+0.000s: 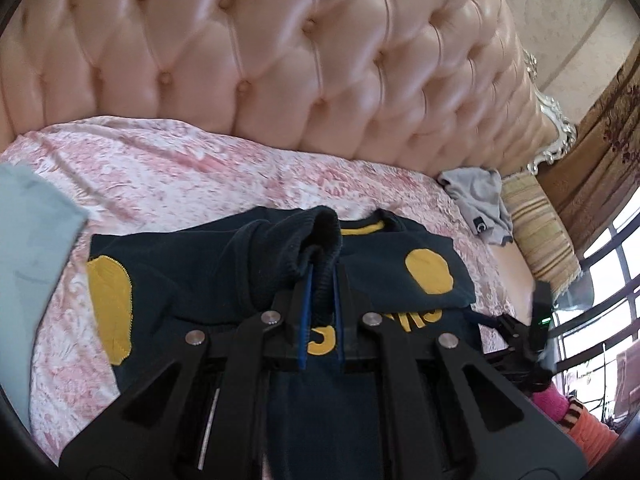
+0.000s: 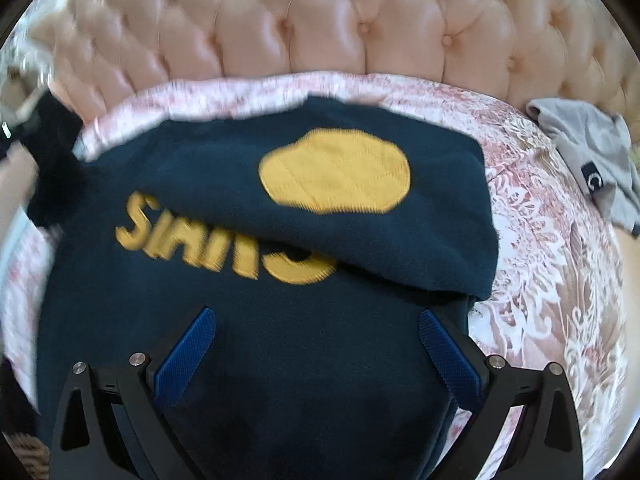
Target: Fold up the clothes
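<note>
A dark navy sweater [image 1: 192,276] with yellow elbow patches and yellow letters lies on the pink patterned bed. My left gripper [image 1: 322,280] is shut on the ribbed cuff [image 1: 320,240] of one sleeve, held over the sweater's chest. In the right wrist view the same sweater [image 2: 280,340] fills the middle, with the other sleeve and its yellow patch [image 2: 336,172] folded across the letters [image 2: 224,236]. My right gripper [image 2: 316,320] stands open just above the sweater's body, nothing between its blue pads [image 2: 188,356]. The right gripper's body shows at the right edge of the left wrist view.
A tufted peach headboard [image 1: 280,60] runs along the back of the bed. A crumpled grey garment [image 1: 480,204] lies by a striped pillow [image 1: 536,232] at the far right. A pale blue cloth [image 1: 28,260] lies at the left edge. Windows are at the right.
</note>
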Demonstrator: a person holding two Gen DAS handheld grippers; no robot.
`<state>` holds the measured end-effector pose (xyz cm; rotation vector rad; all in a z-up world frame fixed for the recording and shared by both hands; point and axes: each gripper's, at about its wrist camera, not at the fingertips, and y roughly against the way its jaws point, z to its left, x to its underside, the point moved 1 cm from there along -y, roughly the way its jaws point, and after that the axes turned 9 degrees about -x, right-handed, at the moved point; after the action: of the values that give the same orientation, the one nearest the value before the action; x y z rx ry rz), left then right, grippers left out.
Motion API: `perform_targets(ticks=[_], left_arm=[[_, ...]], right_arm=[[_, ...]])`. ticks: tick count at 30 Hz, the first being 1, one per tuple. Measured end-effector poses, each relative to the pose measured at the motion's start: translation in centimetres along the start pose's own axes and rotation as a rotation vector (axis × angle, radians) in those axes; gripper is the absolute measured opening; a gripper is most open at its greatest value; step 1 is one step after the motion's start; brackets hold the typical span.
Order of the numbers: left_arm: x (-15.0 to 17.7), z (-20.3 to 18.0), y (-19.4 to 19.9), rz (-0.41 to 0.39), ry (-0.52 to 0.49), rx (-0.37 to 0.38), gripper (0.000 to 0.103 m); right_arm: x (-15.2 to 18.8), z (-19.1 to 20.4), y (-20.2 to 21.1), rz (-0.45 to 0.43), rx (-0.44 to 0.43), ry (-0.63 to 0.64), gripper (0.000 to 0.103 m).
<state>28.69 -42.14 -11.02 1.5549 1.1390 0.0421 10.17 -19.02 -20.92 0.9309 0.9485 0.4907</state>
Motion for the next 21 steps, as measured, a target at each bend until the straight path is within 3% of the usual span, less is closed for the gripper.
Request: perform_targets(ticks=[5,11,13,14,16,17,18,21], left_arm=[[-0.4,-2.5,-2.7,0.052,-0.037,0.002,0.011],[0.5,-4.8,-6.3,0.097,-0.033,-0.005,0.011],[0.9,-4.7,-7.3,0.120,-0.014,-0.008,0.018],[1.2,-4.5,-7.7,0.130,-0.008,0.005,0.025],[1.6,-4.3,-7.8,0.137,0.007,0.062,0.051],[1.8,-4.1,-7.7,0.135,0.015,0.103,0.081],[1.9,-3.9,-7.6,0.131,0.024,0.145,0.103],[1.6,-2.7,-6.2,0.066,0.078,0.213,0.103]], right_arm=[[-0.1,1.1,1.9,-0.102,-0.043,-0.041,0.103],[1.1,1.3,1.0,-0.081,-0.051,-0.060,0.103],[1.5,1.2,0.8,-0.078,-0.059,-0.077,0.103],[1.6,1.2,0.8,-0.080,-0.063,-0.083,0.103],[1.6,1.4,0.9,-0.087,-0.082,-0.084,0.103],[1.4,1.6,0.9,-0.091,-0.100,-0.086,0.103],[1.2,1.8,0.9,-0.096,-0.124,-0.091,0.103],[0.2,2.0,0.9,-0.110,-0.204,-0.126,0.103]])
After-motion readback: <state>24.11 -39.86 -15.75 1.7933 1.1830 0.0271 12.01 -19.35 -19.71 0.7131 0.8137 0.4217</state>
